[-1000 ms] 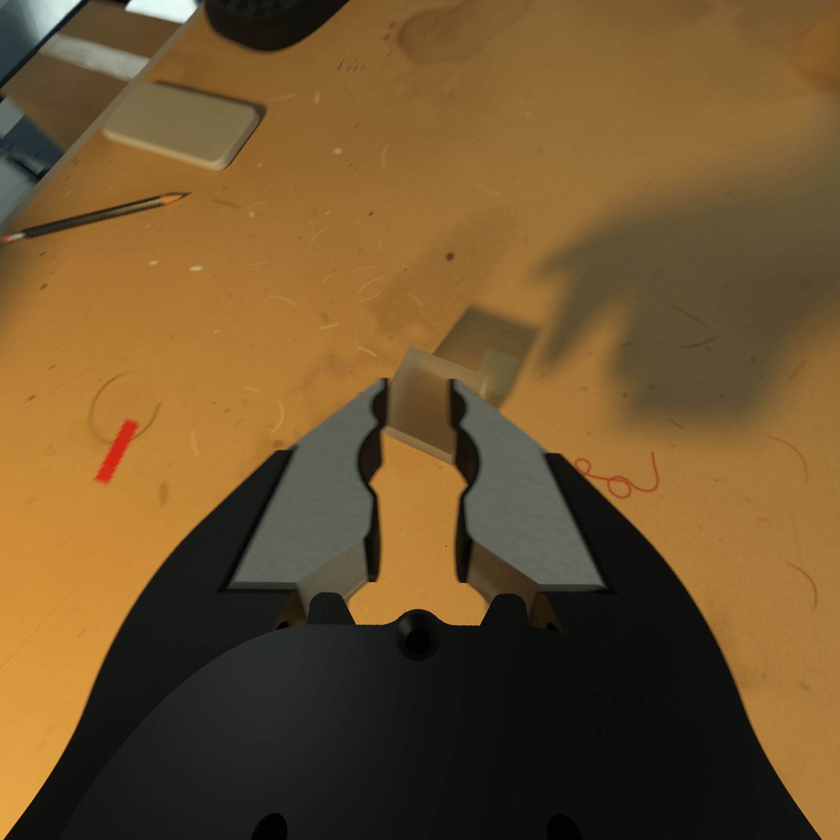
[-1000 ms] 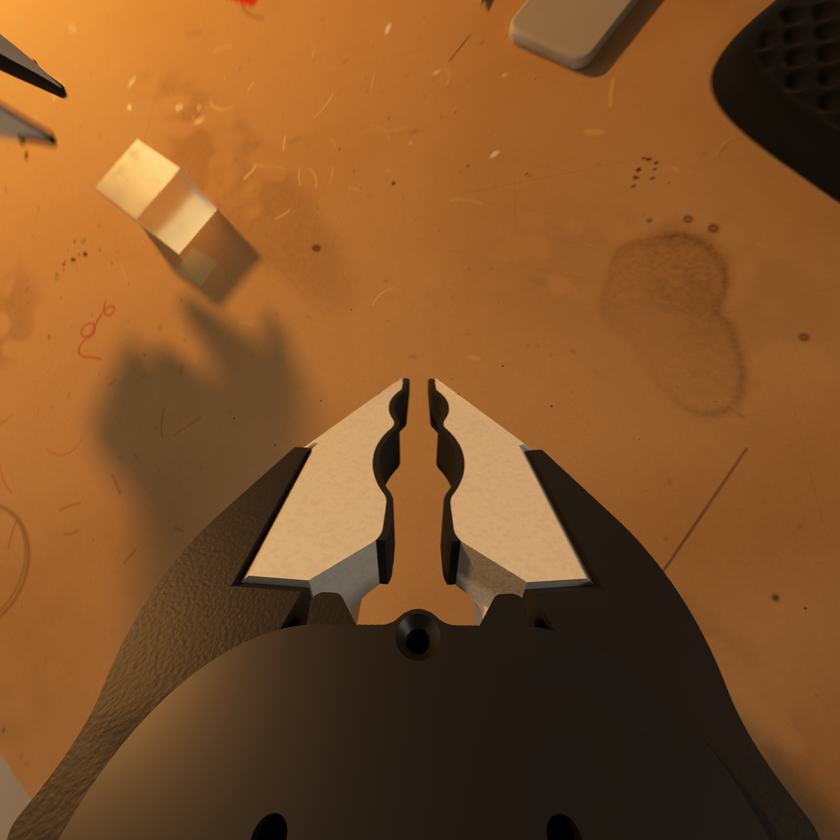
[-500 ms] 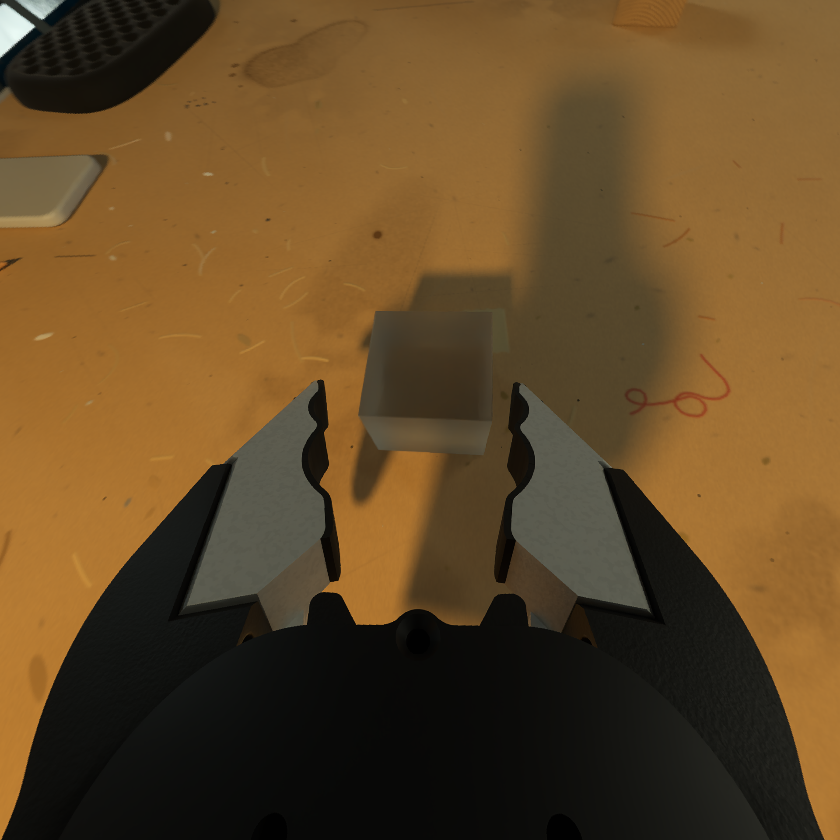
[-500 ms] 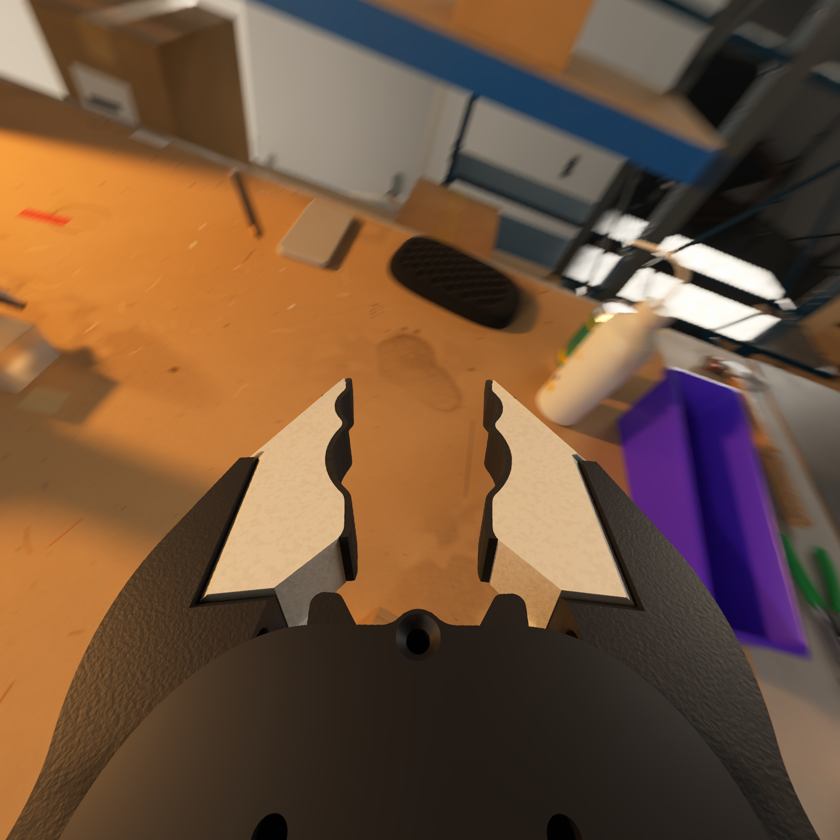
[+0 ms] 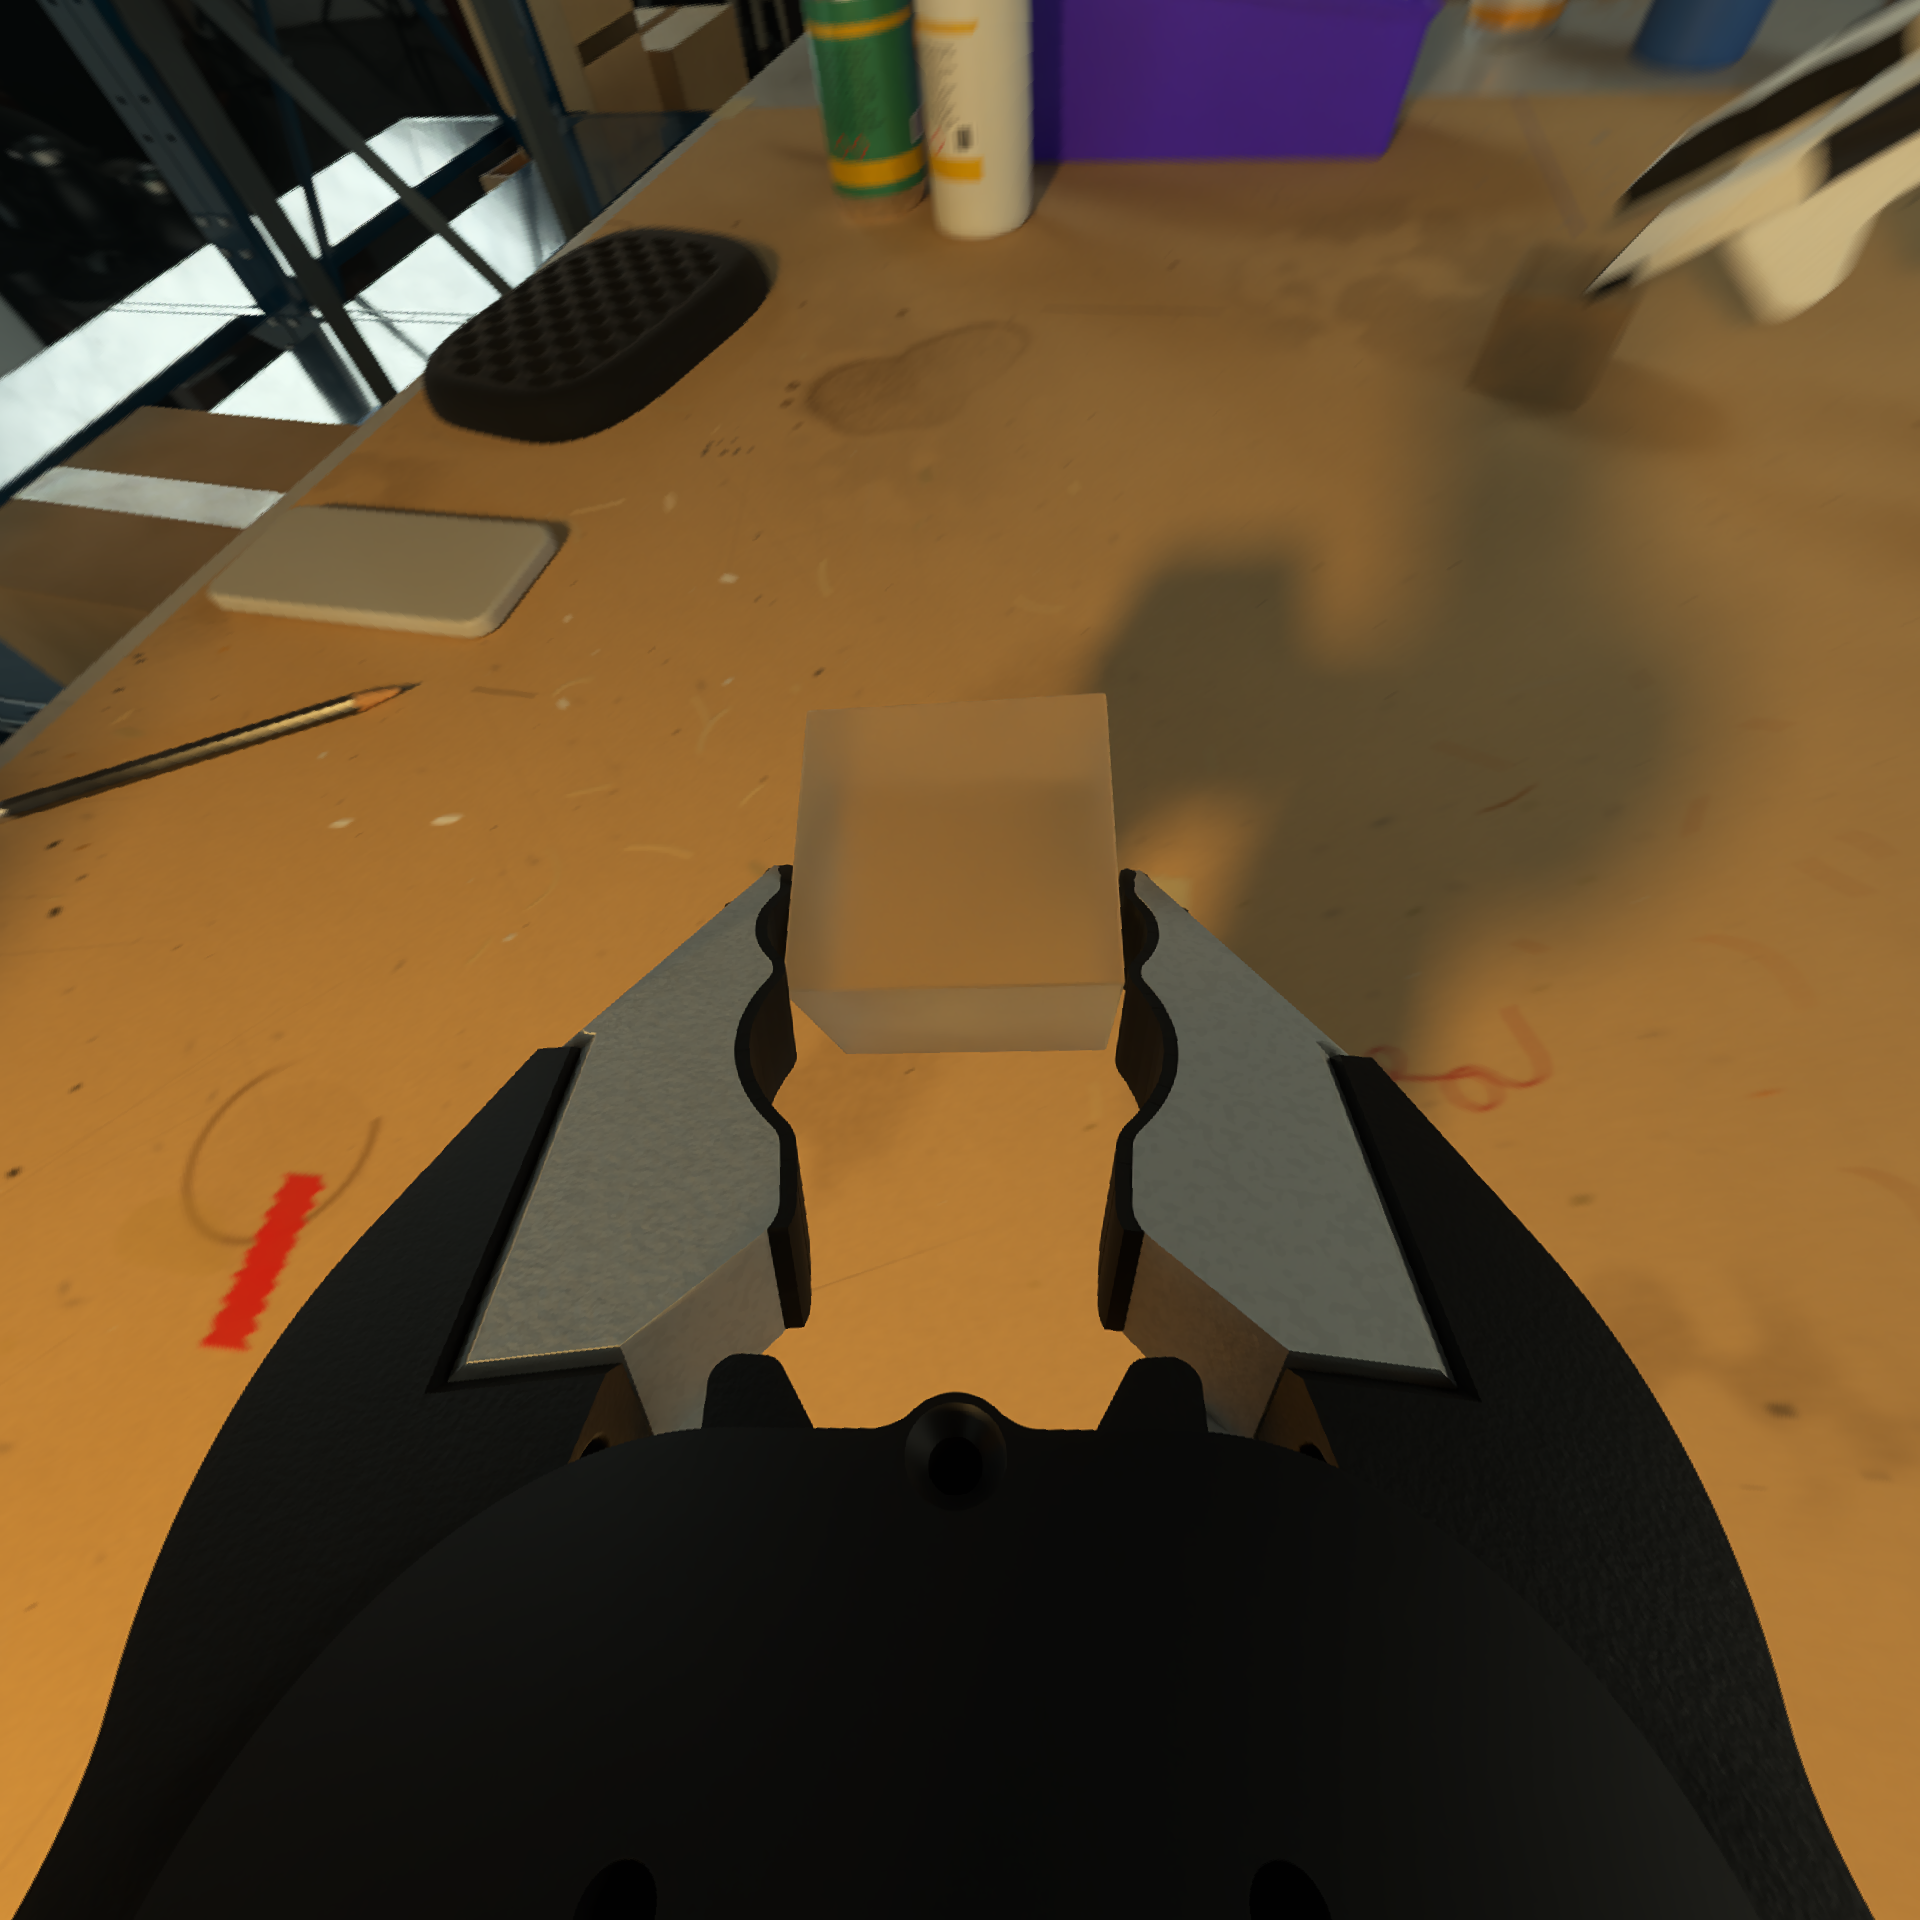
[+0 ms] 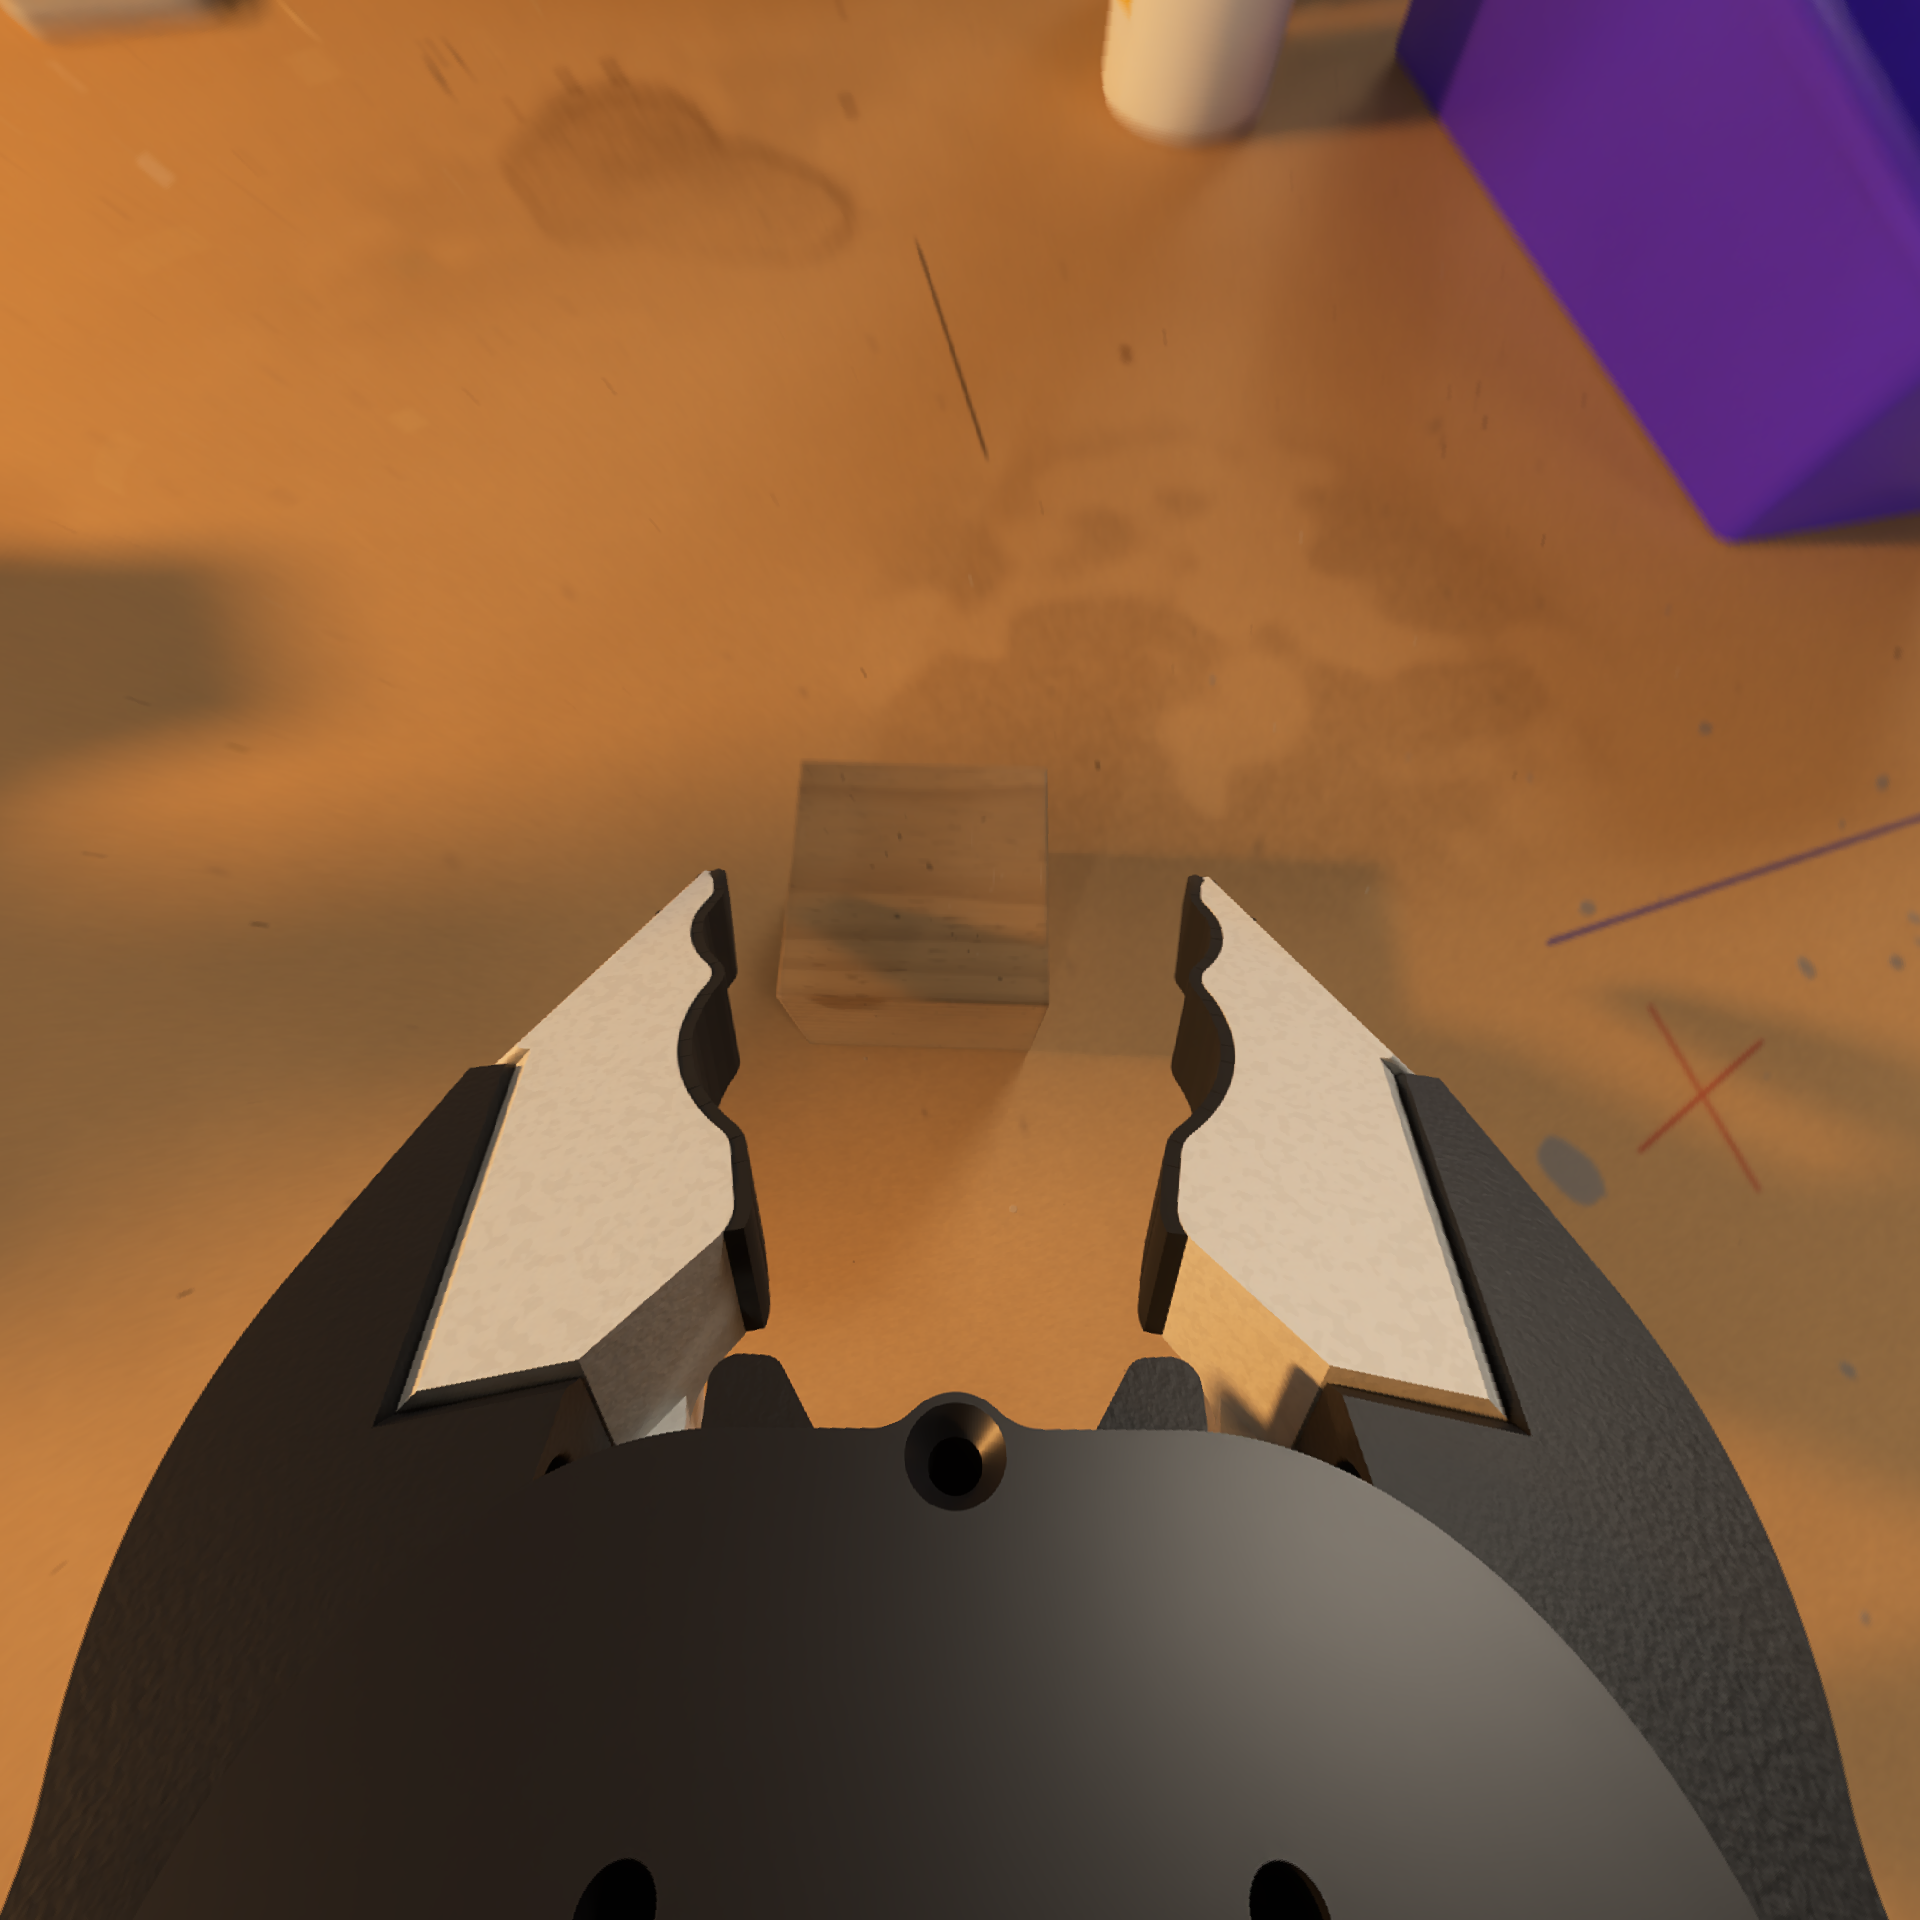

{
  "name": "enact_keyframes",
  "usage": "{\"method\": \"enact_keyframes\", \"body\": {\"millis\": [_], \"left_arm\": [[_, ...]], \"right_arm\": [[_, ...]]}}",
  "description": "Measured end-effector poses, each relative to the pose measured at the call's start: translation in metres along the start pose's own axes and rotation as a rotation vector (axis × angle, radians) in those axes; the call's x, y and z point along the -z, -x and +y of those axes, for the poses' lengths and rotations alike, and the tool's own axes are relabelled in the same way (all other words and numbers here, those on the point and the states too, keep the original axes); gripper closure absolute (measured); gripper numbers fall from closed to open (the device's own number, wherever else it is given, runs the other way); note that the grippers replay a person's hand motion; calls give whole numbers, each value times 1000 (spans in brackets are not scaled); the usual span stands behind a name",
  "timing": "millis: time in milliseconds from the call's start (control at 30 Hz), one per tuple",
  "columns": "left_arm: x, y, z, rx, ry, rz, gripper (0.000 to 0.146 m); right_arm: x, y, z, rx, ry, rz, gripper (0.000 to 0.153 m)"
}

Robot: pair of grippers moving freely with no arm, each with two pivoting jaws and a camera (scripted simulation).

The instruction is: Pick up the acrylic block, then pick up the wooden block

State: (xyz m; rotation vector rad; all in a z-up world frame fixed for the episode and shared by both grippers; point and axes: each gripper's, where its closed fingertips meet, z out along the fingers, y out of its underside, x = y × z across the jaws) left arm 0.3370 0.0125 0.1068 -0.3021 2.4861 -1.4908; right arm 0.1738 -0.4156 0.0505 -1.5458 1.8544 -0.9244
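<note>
The clear acrylic block (image 5: 956, 862) sits between my left gripper's fingertips, and the left gripper (image 5: 956, 885) is shut on its two sides. Its underside shows and it seems to hang a little above the table. The wooden block (image 6: 914, 904) rests on the table between the tips of my right gripper (image 6: 956, 883), nearer the left finger. The right gripper is wide open and touches nothing. In the left wrist view the right gripper (image 5: 1610, 244) shows far off at the upper right, above the wooden block (image 5: 1548, 332).
A purple bin (image 5: 1226, 73) (image 6: 1714, 239), a green can (image 5: 868, 94) and a white bottle (image 5: 977, 114) stand at the back. A black perforated pad (image 5: 592, 332), a beige flat pad (image 5: 384, 566) and a pencil (image 5: 208, 743) lie near the table's left edge.
Half a second ago my left jaws stood open around the acrylic block; now they are closed on it. My right gripper opened wider, tilted down and now has the wooden block between its tips.
</note>
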Motion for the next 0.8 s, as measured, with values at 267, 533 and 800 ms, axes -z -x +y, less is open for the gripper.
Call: {"method": "enact_keyframes", "body": {"millis": [267, 533, 800], "left_arm": [[-20, -69, -41, 27, 2, 91, 85], [-65, -71, -12, 24, 147, 59, 85], [-74, -72, 0, 14, 184, 68, 85]], "right_arm": [[-25, 18, 17, 5, 132, -18, 90], [14, 64, -50, 184, -4, -135, 90], [52, 152, -127, 407, -203, -348, 90]]}}
